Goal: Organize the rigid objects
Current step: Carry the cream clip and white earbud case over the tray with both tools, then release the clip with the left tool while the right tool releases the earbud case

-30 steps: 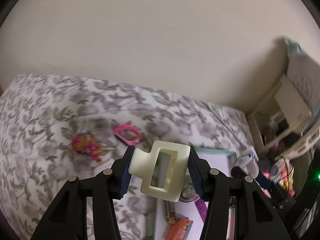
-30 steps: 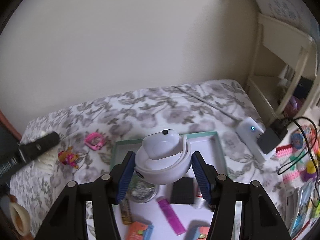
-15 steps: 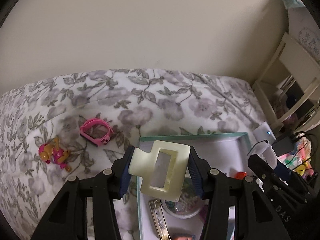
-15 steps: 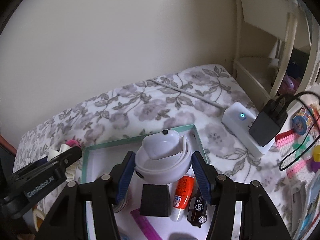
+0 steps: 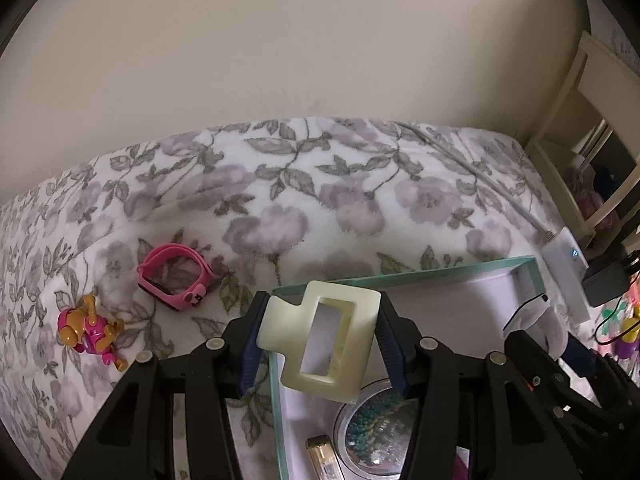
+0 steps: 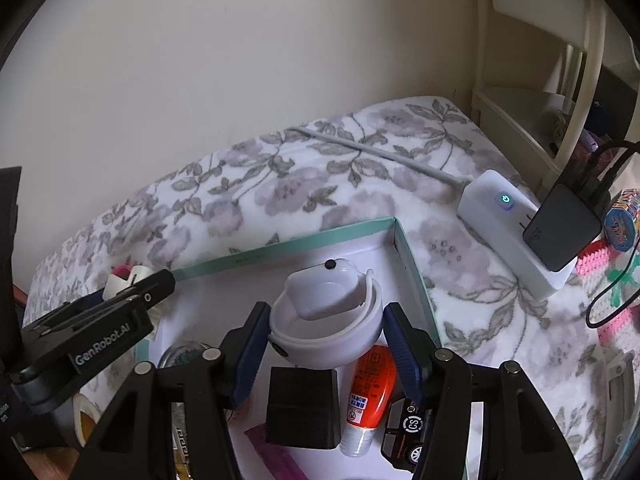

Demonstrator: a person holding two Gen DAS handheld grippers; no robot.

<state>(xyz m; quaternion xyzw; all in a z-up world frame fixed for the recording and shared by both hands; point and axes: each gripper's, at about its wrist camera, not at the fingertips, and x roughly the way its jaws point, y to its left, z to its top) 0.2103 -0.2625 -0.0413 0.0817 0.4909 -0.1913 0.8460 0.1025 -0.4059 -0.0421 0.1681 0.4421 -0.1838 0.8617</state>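
Observation:
My left gripper (image 5: 320, 340) is shut on a cream hair claw clip (image 5: 320, 344), held above the near left corner of a teal-rimmed white tray (image 5: 400, 278). My right gripper (image 6: 326, 336) is shut on a white wristband watch (image 6: 326, 320), held over the tray's far right part (image 6: 280, 248). In the tray lie a black block (image 6: 302, 408), an orange tube (image 6: 370, 388), a toy car (image 6: 408, 436) and a round glittery tin (image 5: 376, 436). The left gripper also shows at the left of the right wrist view (image 6: 132, 284).
A pink wristband (image 5: 174, 276) and a pink-orange toy figure (image 5: 90, 330) lie on the floral blanket (image 5: 320, 200) left of the tray. A white power strip (image 6: 508, 232) with a black charger (image 6: 560, 232) sits right of it. A cream shelf (image 6: 532, 120) stands at the far right.
Both grippers have moved forward and lower over the tray, still holding their objects. The left one came in from the left; the tray now looks closer in both views.

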